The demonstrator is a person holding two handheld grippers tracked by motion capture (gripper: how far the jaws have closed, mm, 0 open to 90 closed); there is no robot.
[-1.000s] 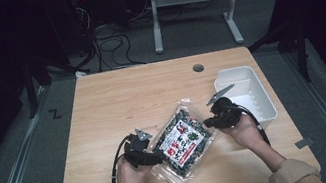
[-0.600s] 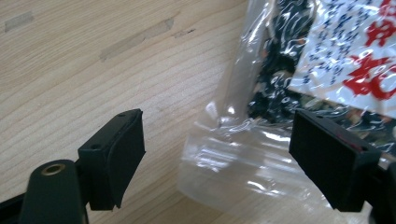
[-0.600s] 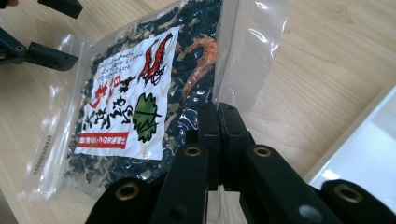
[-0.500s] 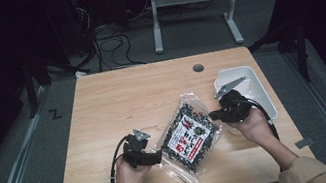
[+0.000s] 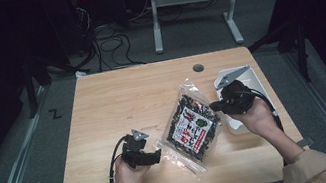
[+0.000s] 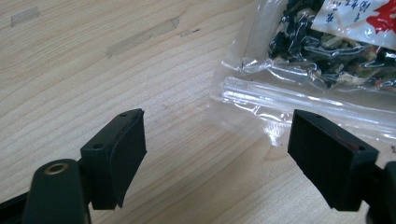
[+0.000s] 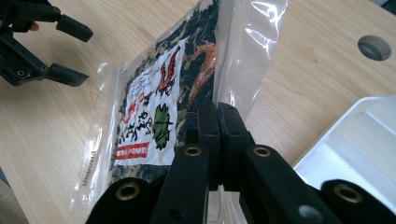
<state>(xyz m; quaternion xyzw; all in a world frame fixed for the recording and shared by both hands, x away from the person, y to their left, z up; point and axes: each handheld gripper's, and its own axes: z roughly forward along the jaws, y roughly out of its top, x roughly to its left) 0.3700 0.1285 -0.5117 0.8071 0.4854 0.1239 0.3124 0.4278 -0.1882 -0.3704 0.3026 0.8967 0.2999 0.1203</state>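
Right hand-held gripper (image 5: pixel 215 106) clenched on the edge of a clear plastic bag (image 5: pixel 191 124); in the right gripper view its jaws are pressed together with the bag's clear film pinched between them (image 7: pixel 218 126); bag holds dark dried contents and bears a white label with red and green print (image 7: pixel 149 116).

Bag position: near the middle of the wooden tabletop (image 5: pixel 121 98), slightly right of centre, its long axis running diagonally; in the right gripper view the gripped edge looks lifted off the wood, the far end lower; whether that end touches the tabletop cannot be told.

Left hand-held gripper (image 5: pixel 158 157) released; jaws wide apart in the left gripper view (image 6: pixel 215 163), bare wood between them; the bag's clear sealed corner (image 6: pixel 261 102) lies just ahead of the jaws, apart from both.

White tray (image 5: pixel 256 80) at the right edge of the tabletop, just beside the right hand (image 5: pixel 257 118); round cable hole (image 5: pixel 198 68) in the tabletop beyond the bag.
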